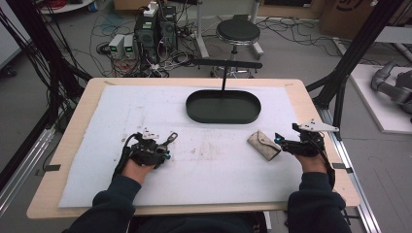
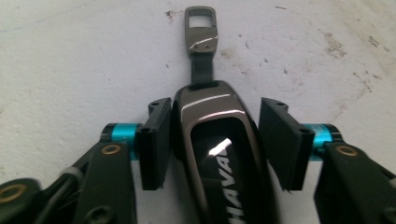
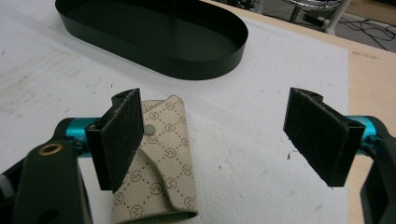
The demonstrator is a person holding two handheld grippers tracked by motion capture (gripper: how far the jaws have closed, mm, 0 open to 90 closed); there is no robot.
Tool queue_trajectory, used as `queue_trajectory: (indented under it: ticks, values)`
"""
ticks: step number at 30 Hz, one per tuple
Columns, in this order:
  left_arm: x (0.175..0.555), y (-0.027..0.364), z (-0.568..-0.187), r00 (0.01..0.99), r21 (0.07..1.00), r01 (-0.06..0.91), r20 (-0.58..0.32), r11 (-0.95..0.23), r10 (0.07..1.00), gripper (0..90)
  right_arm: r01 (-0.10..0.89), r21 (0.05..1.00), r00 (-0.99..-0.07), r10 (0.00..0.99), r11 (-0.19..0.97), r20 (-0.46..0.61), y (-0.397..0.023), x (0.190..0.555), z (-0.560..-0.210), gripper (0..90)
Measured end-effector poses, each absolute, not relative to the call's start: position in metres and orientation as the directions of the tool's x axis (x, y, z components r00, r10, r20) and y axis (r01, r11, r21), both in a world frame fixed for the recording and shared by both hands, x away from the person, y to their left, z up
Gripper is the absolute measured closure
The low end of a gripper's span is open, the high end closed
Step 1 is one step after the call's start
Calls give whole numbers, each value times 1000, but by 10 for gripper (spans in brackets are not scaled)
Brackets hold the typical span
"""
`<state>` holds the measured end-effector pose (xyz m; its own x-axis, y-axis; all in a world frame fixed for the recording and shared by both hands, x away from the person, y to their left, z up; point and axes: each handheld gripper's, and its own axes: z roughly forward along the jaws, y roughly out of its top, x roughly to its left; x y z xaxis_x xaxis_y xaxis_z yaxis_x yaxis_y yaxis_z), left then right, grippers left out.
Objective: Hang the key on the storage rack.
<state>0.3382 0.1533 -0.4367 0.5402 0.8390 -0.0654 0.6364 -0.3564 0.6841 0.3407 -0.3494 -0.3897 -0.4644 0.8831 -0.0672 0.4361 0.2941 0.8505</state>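
We find the left gripper (image 2: 212, 140) straddling the dark key fob (image 2: 217, 154), fingers near it, a gap showing on one side. The right gripper (image 3: 229, 140) has fingers wide apart; the beige pouch (image 3: 161, 172) lies at its 9 o'clock finger.

Even, soft light; slight blur

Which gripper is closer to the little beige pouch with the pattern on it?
Right. The right gripper is open, one pad in front of the beige pouch, which lies at that jaw. The left gripper is far across the white mat, around a dark key fob.
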Motion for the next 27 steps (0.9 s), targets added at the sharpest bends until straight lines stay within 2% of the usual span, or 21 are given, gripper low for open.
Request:
queue_trajectory:
  ticks: [13, 14, 15, 16, 19, 20, 27]
  values:
    - [345, 158, -439, 507, 713, 618, -41, -330, 861, 472, 435, 850, -466, 882, 297, -70, -349, 340, -390, 208]
    - [345, 158, -439, 507, 713, 618, -41, -330, 861, 421, 435, 850, -466, 882, 297, -70, -349, 340, -390, 208]
    - [346, 159, -440, 510, 708, 615, -20, -347, 860, 318, 434, 851, -466, 882, 296, -70, -349, 340, -390, 208]
    - [345, 159, -444, 527, 709, 601, -6, -367, 850, 292, 435, 851, -465, 883, 295, -68, -350, 340, -389, 208]
    - [346, 161, -443, 536, 705, 601, -7, -376, 844, 305, 436, 850, -464, 883, 295, -69, -349, 340, -390, 208]
    - [346, 162, -441, 547, 703, 599, -12, -382, 837, 475, 435, 849, -465, 882, 299, -72, -349, 340, -390, 208]
    - [350, 161, -437, 557, 683, 611, -11, -400, 831, 485, 435, 850, -466, 882, 298, -70, -350, 340, -389, 208]
